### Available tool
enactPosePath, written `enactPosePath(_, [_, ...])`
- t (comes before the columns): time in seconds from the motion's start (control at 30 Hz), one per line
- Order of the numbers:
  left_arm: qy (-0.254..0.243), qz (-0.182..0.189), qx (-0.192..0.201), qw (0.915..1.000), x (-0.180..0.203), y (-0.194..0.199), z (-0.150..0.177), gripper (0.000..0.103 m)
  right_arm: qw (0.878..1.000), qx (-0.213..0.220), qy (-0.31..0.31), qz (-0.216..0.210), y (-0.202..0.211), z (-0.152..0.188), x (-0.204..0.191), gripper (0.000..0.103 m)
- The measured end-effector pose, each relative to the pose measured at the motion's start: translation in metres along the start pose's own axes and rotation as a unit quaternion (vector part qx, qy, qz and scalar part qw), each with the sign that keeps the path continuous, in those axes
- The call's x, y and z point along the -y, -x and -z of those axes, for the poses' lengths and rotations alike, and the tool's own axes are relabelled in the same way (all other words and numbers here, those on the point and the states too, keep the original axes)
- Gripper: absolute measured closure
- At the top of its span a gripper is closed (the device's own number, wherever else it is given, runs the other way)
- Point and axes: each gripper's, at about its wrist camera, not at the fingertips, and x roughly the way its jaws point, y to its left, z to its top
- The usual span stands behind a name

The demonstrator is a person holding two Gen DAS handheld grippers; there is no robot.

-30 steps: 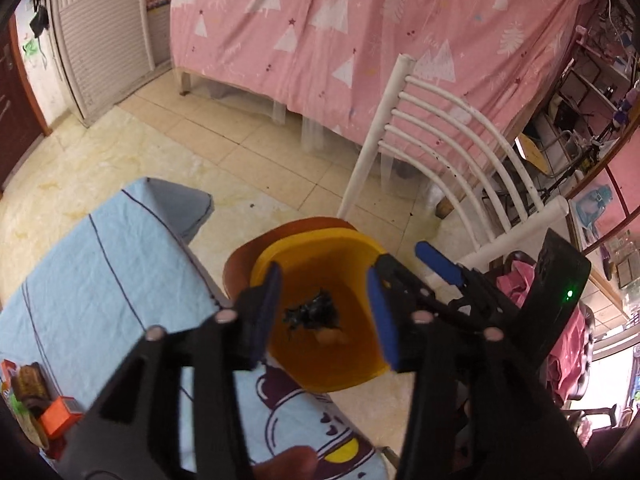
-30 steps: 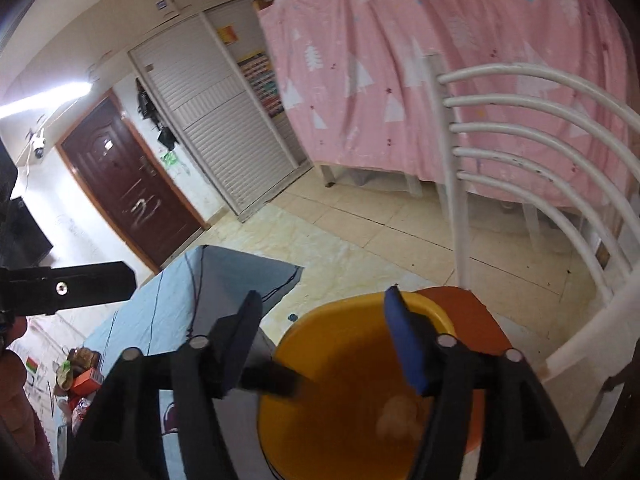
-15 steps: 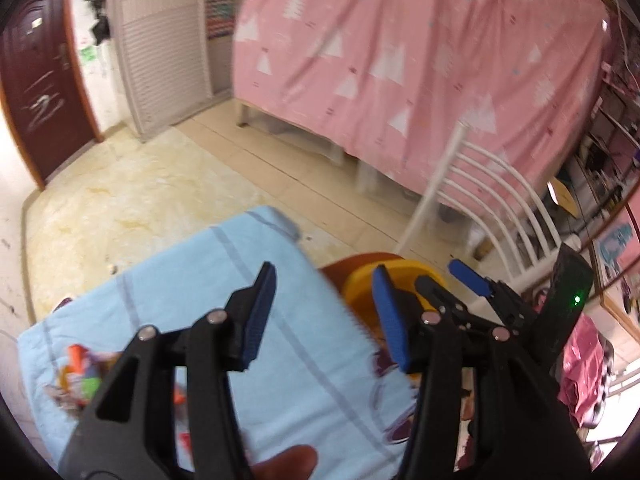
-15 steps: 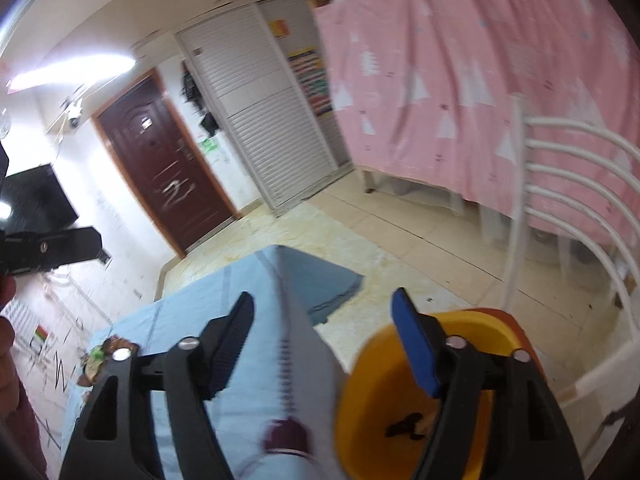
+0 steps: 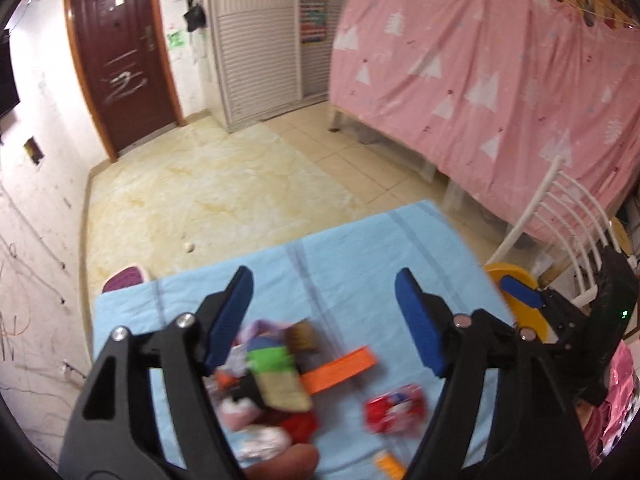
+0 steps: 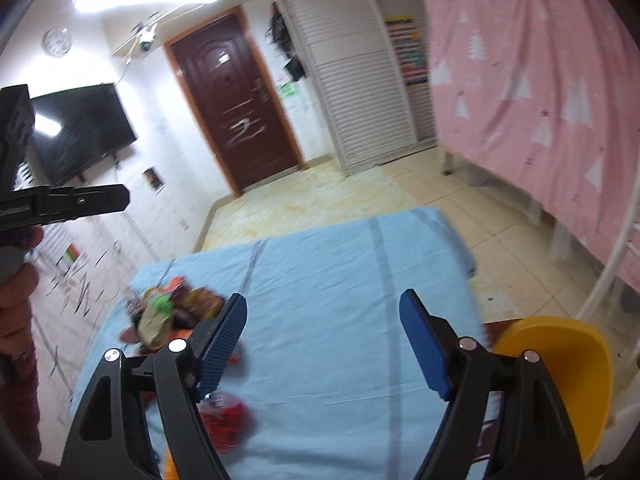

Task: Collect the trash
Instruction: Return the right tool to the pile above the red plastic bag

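Trash pile (image 5: 266, 364) of blurred wrappers lies on the left part of the blue tablecloth (image 5: 352, 256), under the left gripper (image 5: 324, 320), whose fingers stand wide apart and empty. A red wrapper (image 5: 394, 408) lies just right. The right gripper (image 6: 322, 340) hangs likewise spread. A yellow bin (image 6: 560, 364) stands far right.

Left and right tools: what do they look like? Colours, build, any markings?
Both match. The left tool and right tool each have two black plastic arms with triangular cut-outs and silver rivet pivots, tipped with blue ribbed pads. In the left wrist view, the right tool's black body shows a small green LED. No cables visible. Bare skin of a hand shows at the right wrist view's left edge.
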Motion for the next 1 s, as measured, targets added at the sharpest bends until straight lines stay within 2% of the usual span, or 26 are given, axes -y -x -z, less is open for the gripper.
enactPosePath(0.33, [0.055, -0.029, -0.032, 0.9976, -0.095, -0.009, 0.04, 0.032, 0.995, -0.059, 0.062, -0.054, -0.019, 0.029, -0.057, 0.028])
enactPosePath(0.43, [0.083, -0.032, -0.049, 0.9948, -0.115, -0.02, 0.055, 0.032, 0.994, -0.061, 0.076, -0.047, -0.022, 0.036, -0.068, 0.028])
enactPosePath(0.6, [0.111, -0.022, -0.069, 0.9912, -0.13, -0.035, 0.072, 0.032, 0.992, -0.081, 0.079, -0.051, -0.029, 0.047, -0.076, 0.028])
enactPosePath(0.7, [0.126, 0.002, -0.089, 0.988, -0.134, -0.047, 0.082, 0.032, 0.992, -0.088, 0.075, -0.052, -0.033, 0.052, -0.076, 0.028])
enactPosePath(1.0, [0.161, 0.032, -0.11, 0.9802, -0.144, -0.07, 0.097, 0.033, 0.989, -0.107, 0.088, -0.055, -0.037, 0.061, -0.089, 0.028])
